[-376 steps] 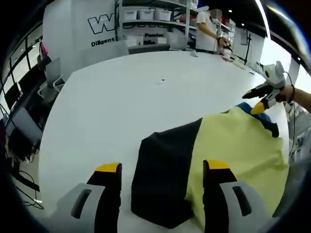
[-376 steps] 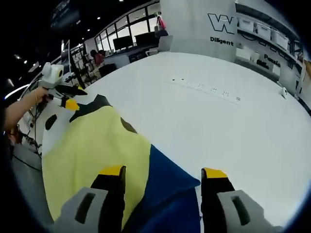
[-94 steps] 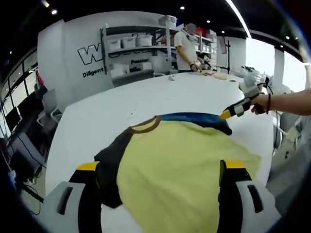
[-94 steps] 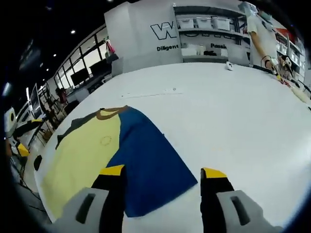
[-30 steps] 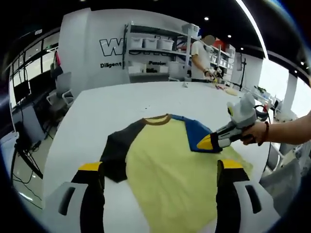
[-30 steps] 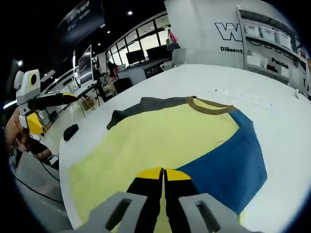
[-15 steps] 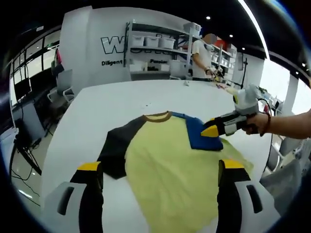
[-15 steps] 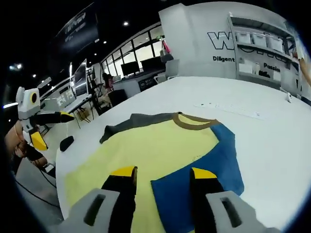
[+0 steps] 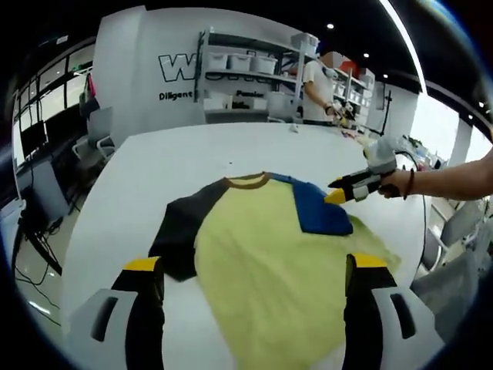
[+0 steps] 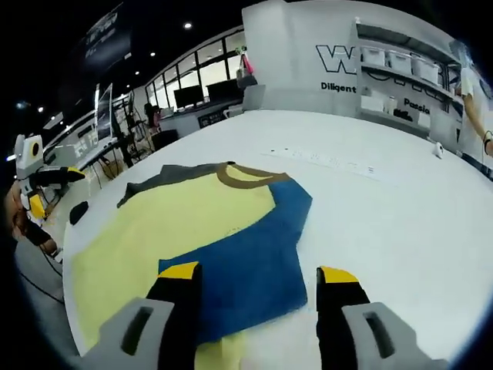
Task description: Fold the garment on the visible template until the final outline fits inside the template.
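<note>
Yellow cloth shirt [image 9: 269, 262] with brown collar lay ahead of left gripper [image 9: 250, 266], jaws wide, holding nothing; near hem cut off. Blue sleeve [image 10: 246, 262] lay folded over it, between right gripper's [image 10: 258, 274] spread, empty jaws. Template not discernible on white table [image 10: 400, 216].

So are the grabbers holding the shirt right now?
No, nothing is held. The left gripper and the right gripper are both open, and the blue sleeve lies folded over the yellow shirt.
</note>
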